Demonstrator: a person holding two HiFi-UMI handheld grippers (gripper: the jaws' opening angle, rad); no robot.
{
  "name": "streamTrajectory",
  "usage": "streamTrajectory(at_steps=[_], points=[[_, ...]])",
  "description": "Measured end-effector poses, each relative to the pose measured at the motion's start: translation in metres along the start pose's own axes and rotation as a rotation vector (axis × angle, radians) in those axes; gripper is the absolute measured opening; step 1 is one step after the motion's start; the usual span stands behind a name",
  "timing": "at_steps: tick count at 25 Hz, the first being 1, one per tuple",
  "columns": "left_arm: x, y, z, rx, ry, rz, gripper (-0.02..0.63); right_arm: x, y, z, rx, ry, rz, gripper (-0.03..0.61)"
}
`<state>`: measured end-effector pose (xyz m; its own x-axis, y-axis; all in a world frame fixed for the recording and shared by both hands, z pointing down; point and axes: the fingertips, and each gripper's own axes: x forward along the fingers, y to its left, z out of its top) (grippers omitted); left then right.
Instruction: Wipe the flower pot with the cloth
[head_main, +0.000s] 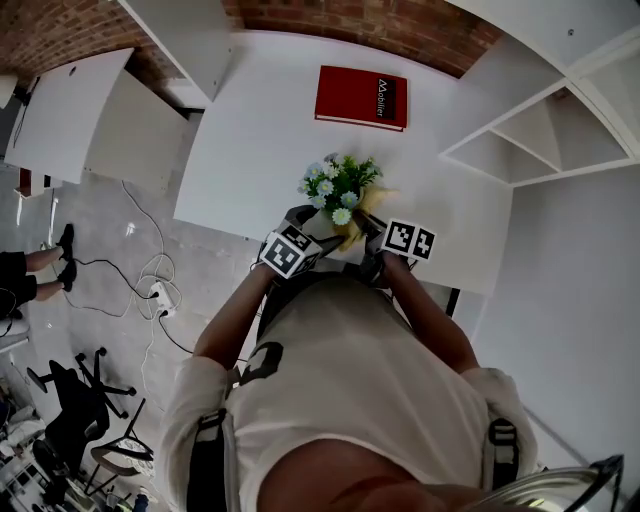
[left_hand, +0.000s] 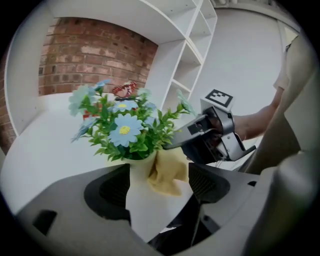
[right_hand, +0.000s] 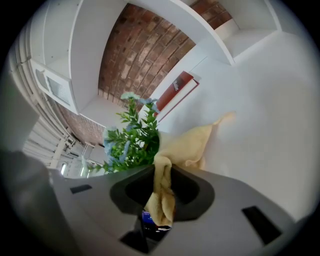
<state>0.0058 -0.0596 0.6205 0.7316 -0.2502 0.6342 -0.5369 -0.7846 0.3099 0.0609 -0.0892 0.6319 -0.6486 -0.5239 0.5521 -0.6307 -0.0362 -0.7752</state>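
Observation:
A white flower pot (left_hand: 150, 200) holding blue and white artificial flowers (head_main: 340, 188) stands near the front edge of the white table (head_main: 250, 130). My left gripper (left_hand: 157, 186) is shut on the pot, one jaw on each side of its wall. My right gripper (right_hand: 162, 189) is shut on a bunched yellow cloth (right_hand: 162, 197). The cloth's free end (left_hand: 167, 172) lies against the pot's upper wall just below the leaves. In the left gripper view the right gripper (left_hand: 175, 142) reaches in from the right. From the head view the flowers hide most of the pot.
A red book (head_main: 362, 96) lies flat at the far side of the table. White shelving (head_main: 540, 130) stands to the right, and a brick wall runs along the back. Left of the table are cables (head_main: 150, 290) on the floor and an office chair (head_main: 80, 410).

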Motion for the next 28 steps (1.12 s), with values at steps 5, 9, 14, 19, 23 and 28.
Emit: streamTrajectory(at_steps=[5,9,14,19,23,28], points=[[0.012,-0.023,-0.014,0.079,0.054,-0.023,0.368,-0.008,0.020,0.015,-0.015,-0.030,0.061,0.094],[0.013,-0.001,-0.012,0.064,0.053,0.015,0.368,-0.006,0.023,0.020,-0.026,-0.042,0.077,0.094],[0.012,-0.002,-0.016,0.073,0.061,-0.008,0.368,0.005,0.012,0.008,-0.079,-0.003,0.021,0.094],[0.010,-0.007,-0.007,0.056,0.043,-0.028,0.368,0.017,-0.018,-0.015,-0.094,0.097,-0.053,0.095],[-0.005,0.007,-0.007,0.052,0.033,-0.003,0.368,0.014,-0.024,-0.021,-0.065,0.108,-0.051,0.095],[-0.025,0.053,-0.006,0.010,0.002,0.029,0.368,0.005,-0.025,-0.011,-0.067,0.118,-0.050,0.097]])
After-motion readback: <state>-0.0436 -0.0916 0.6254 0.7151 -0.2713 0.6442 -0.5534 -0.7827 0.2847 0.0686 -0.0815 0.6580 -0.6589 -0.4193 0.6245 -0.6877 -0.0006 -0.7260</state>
